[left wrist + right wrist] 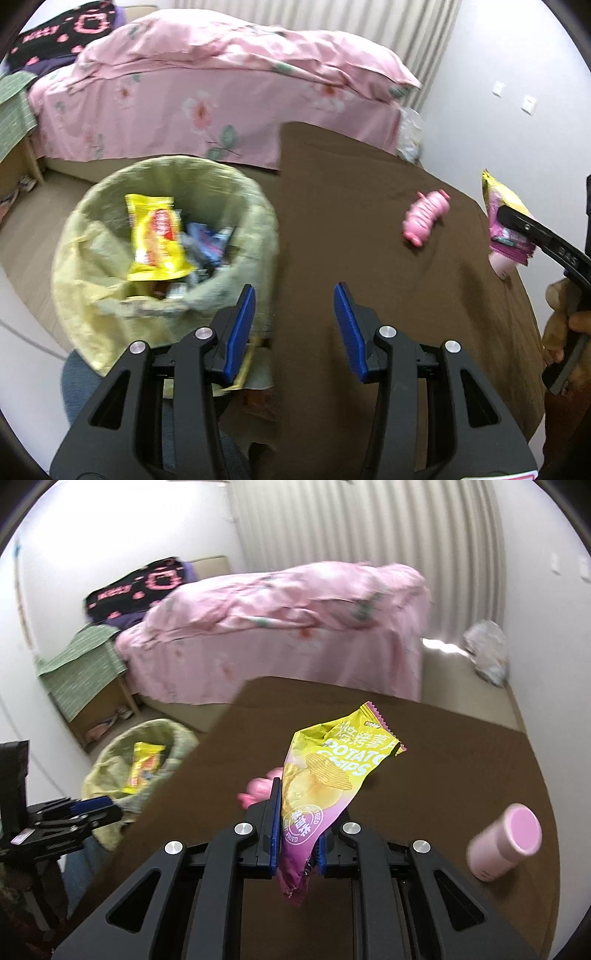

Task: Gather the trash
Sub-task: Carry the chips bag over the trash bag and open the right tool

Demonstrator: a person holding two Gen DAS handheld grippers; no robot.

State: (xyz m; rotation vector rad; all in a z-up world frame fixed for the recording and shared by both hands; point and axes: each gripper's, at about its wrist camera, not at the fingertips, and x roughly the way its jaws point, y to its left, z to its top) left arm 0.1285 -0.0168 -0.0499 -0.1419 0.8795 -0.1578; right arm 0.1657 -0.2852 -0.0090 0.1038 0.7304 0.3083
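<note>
The right hand-held gripper (297, 834) pinches a yellow and pink chip bag (325, 775) and holds it above the brown table (461, 746). The left hand-held gripper (294, 310) is spread with nothing between its pads, beside the trash bin (110, 229), which already contains a yellow wrapper (157, 236). A pink toy (424, 216) and a pink cup (504, 845) lie on the table.
</note>
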